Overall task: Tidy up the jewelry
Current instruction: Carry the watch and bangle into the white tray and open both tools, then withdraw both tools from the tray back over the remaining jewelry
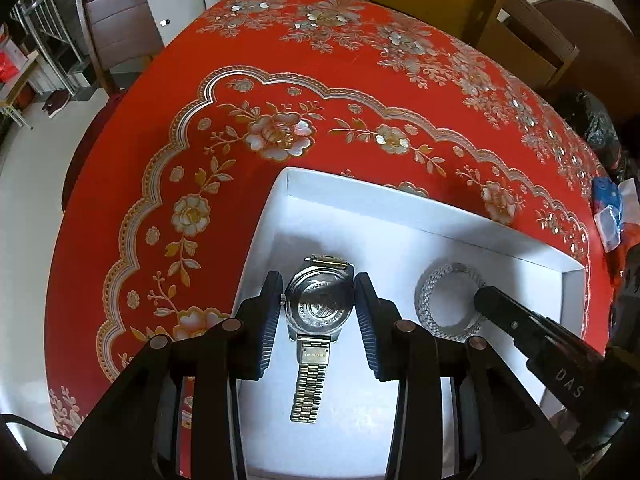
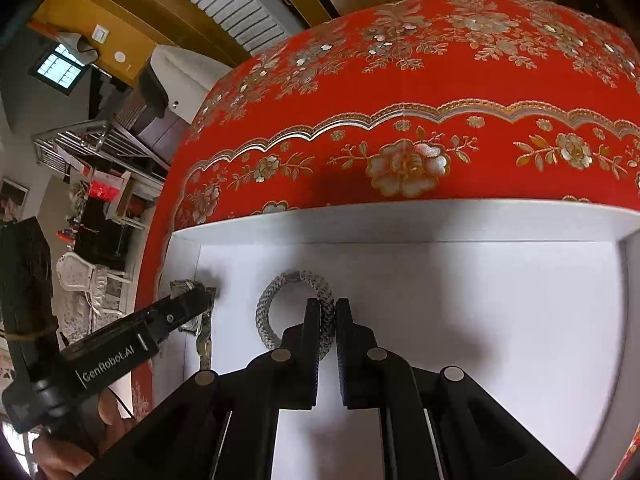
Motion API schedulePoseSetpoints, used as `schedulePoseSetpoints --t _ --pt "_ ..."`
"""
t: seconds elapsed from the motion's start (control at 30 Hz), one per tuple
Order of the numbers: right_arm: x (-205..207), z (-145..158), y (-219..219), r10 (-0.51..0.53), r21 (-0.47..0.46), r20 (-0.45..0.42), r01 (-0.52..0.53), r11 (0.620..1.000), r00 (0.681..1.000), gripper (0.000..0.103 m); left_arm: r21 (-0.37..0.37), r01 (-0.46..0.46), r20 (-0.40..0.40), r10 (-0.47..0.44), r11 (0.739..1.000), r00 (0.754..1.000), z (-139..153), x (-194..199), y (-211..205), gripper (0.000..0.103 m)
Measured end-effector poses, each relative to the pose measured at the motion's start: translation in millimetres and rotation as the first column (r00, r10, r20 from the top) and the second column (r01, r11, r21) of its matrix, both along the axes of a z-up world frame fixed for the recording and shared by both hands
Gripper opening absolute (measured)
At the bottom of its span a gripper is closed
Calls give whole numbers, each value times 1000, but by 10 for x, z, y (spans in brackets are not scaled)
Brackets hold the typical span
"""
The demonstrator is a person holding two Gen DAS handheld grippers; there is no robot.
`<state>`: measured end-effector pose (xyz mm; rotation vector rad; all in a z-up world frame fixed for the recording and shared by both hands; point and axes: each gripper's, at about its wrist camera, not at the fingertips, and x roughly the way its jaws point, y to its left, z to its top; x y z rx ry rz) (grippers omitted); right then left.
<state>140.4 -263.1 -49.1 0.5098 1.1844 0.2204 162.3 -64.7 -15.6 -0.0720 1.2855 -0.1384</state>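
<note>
Resting in a shallow white cardboard tray (image 1: 400, 216) on the red floral tablecloth (image 1: 168, 184) are two pieces: one steel watch (image 1: 320, 304) (case-back up, link band trailing) clamped between the left gripper (image 1: 320, 312) pads, and one woven silver bangle (image 2: 298, 312) pinched by the nearly closed right gripper (image 2: 329, 320).

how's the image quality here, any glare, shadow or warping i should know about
Left wrist view: heavy fisheye bends the red tablecloth edge, glare washes out the white tray floor, and the watch stays sharp. Right wrist view: the same warping, soft grey shadows on the tray around the bracelet, and dim, blurry corners.
</note>
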Motion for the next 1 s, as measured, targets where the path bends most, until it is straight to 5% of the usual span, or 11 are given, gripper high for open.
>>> schedulePoseSetpoints --t 0.17,0.23,0.73,0.87,1.0 --pt "-77 59 -103 -35 19 17 35 999 999 36 18 1 33 -2 1000 999 43 -30 -15 41" --pt "-122 90 -130 -35 18 19 35 999 999 36 23 1 41 -2 1000 999 65 -48 -9 48" --pt "-1014 644 -56 -6 -102 102 17 995 995 44 74 -1 158 -11 997 987 518 -729 136 49" --pt "-1263 725 29 -6 -146 123 24 989 992 58 62 -1 166 -9 998 986 592 -997 190 49" --pt "-1474 788 127 1 -185 138 24 983 990 58 53 0 174 -10 999 985 627 -1222 252 49"
